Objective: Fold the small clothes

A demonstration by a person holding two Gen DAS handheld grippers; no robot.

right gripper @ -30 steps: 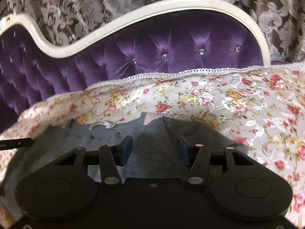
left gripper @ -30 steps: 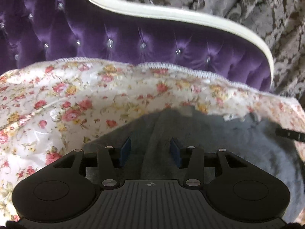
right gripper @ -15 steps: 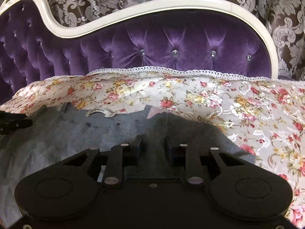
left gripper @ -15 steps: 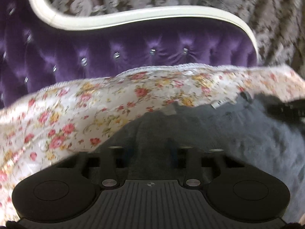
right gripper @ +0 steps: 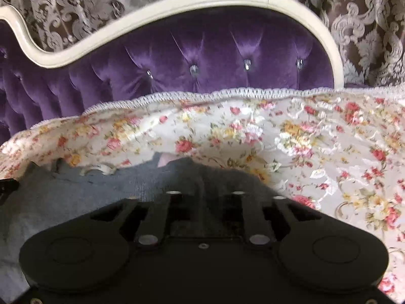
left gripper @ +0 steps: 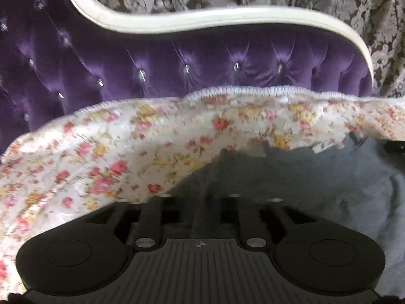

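Item: grey garment [left gripper: 291, 177], pinched by my left gripper [left gripper: 200, 207] and right gripper [right gripper: 202, 202]. Only the right view shows its pink label [right gripper: 164, 158].

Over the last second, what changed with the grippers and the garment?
Both grippers closed: left gripper and right gripper went from open to pinching the grey garment, gathering a ridge of cloth in each. The floral cover and purple headboard are unchanged.

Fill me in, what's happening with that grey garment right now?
A person holds a gripper in each hand. Both the left gripper and right gripper are pinched shut on the near edge of the grey knit garment. It lies spread on the floral-print cover before the purple tufted velvet headboard. No fold is visible yet.
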